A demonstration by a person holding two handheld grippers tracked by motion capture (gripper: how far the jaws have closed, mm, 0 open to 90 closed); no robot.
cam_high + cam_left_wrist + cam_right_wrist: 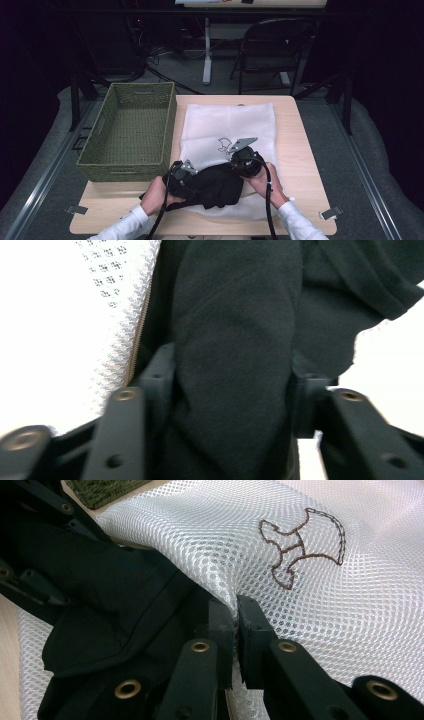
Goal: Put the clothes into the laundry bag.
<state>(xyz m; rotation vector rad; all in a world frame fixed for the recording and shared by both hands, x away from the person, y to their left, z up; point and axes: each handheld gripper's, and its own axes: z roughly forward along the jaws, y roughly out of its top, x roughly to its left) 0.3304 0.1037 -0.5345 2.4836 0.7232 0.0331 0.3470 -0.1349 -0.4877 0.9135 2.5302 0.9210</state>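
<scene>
Tabletop: black garment (215, 187) seemingly half inside mesh bag (227, 127).

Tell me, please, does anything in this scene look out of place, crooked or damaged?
Nothing looks damaged or spilled. The black garment lies bunched and half out of the white mesh bag, whose top layer is puckered where the right gripper pinches it. The left gripper holds a fold of the garment. The green basket sits straight.

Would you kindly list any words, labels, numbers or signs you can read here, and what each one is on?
No readable words or numbers anywhere.
Only sign: a brown stitched outline emblem, no letters, on the white mesh laundry bag.
The green woven basket and the black garment carry no visible label.
</scene>
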